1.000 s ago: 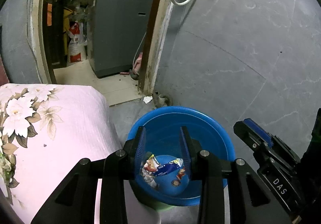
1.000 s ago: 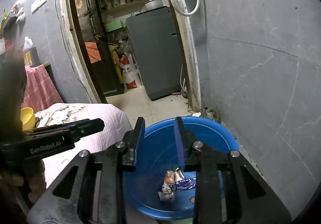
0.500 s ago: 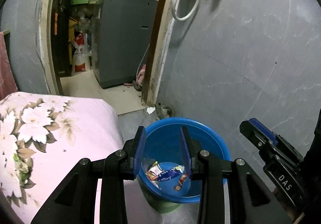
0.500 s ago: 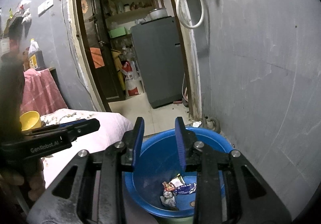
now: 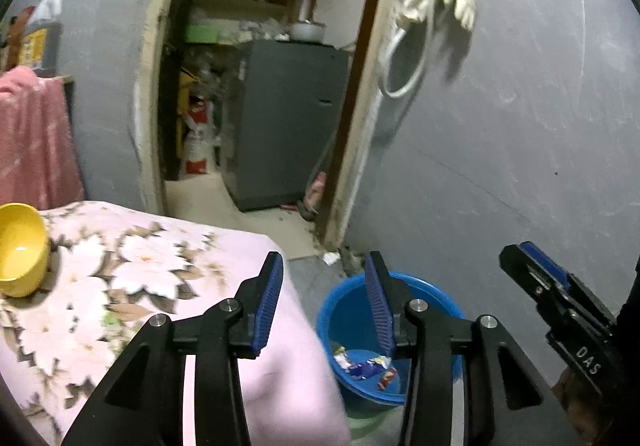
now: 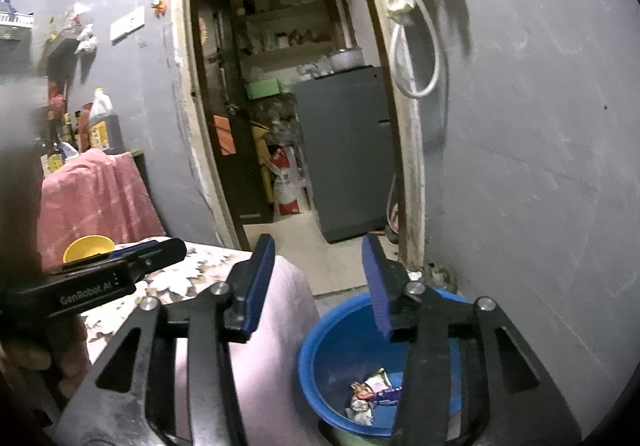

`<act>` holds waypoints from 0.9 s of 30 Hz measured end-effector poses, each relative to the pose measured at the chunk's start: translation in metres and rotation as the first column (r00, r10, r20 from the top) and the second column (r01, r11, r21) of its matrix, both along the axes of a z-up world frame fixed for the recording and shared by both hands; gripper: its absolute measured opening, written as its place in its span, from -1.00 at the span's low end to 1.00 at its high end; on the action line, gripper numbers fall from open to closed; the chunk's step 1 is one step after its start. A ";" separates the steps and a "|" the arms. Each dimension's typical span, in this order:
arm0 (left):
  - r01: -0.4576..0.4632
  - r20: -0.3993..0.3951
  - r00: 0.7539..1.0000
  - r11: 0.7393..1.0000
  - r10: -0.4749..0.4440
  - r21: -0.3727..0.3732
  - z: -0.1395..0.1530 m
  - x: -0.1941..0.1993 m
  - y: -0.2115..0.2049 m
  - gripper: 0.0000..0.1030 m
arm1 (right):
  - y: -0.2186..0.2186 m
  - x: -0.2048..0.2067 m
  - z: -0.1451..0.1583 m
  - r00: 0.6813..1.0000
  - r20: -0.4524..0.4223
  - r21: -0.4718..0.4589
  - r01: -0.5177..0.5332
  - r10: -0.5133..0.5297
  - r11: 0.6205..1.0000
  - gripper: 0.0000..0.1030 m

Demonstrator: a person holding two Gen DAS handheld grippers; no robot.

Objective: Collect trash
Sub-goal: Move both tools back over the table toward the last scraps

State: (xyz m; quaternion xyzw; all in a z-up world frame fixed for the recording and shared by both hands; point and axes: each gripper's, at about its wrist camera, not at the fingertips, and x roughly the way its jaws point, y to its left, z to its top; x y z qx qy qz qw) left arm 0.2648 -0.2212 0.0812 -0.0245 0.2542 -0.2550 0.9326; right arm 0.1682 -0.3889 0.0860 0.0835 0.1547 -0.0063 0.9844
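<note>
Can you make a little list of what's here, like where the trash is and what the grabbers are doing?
trash: wrappers lying inside the blue basin
basin place: on the floor, beside the floral bed cover
left gripper: jaws opening, nothing between them
right gripper: jaws opening, nothing between them
yellow bowl: on the bed cover

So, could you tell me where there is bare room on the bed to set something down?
The floral cover lies bare between the yellow bowl and the bed's edge by the blue basin. The basin's bottom already holds wrappers.
</note>
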 end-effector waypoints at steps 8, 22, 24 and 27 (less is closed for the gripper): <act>-0.105 0.071 0.992 0.994 0.106 -0.022 0.017 -0.024 0.053 0.02 | 0.034 -0.005 0.014 0.999 0.042 0.002 -0.028 0.028 1.000 0.35; -0.281 0.164 0.942 0.955 0.294 -0.097 0.030 -0.049 0.145 0.86 | 0.096 -0.005 0.027 0.988 0.118 -0.003 -0.103 0.103 0.995 0.95; -0.296 0.171 0.935 0.949 0.312 -0.112 0.029 -0.053 0.158 0.91 | 0.103 -0.005 0.027 0.985 0.126 0.003 -0.118 0.117 0.993 0.98; -0.318 0.177 0.925 0.939 0.337 -0.131 0.027 -0.058 0.174 0.93 | 0.117 -0.004 0.027 0.978 0.152 0.006 -0.147 0.145 0.989 1.00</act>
